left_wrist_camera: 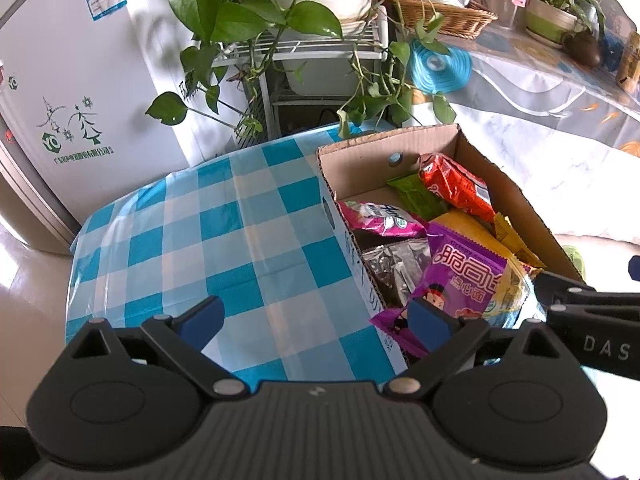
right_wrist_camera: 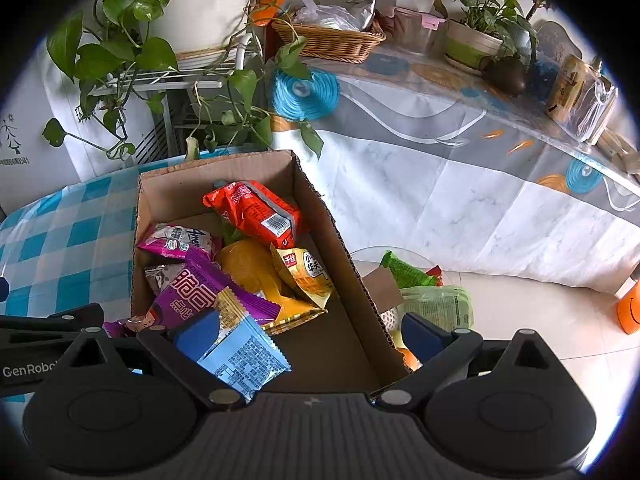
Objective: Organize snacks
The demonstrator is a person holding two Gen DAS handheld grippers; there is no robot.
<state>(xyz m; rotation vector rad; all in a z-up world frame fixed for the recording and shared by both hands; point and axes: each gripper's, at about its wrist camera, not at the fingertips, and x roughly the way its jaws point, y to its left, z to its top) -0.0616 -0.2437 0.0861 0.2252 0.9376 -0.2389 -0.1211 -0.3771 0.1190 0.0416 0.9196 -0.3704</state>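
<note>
An open cardboard box (left_wrist_camera: 384, 142) (right_wrist_camera: 352, 264) stands on the blue checked tablecloth (left_wrist_camera: 200, 232). It holds several snack packets: a red one (right_wrist_camera: 256, 212), a pink one (right_wrist_camera: 176, 240), a purple one (left_wrist_camera: 468, 276) (right_wrist_camera: 200, 292), a yellow one (right_wrist_camera: 308, 276), a silver one (left_wrist_camera: 396, 268) and a green one (left_wrist_camera: 416, 196). My left gripper (left_wrist_camera: 316, 324) is open over the cloth at the box's left wall, holding nothing. My right gripper (right_wrist_camera: 312, 334) is open above the box's near end. A light blue packet (right_wrist_camera: 244, 356) lies against its left finger, not clamped.
More green snack bags (right_wrist_camera: 436, 300) lie outside the box's right wall on a glass surface. Leafy plants on a white rack (left_wrist_camera: 296, 48) stand behind the table. A cloth-covered table (right_wrist_camera: 460, 168) with a wicker basket (right_wrist_camera: 332, 40) is to the right. A white fridge (left_wrist_camera: 60, 100) is on the left.
</note>
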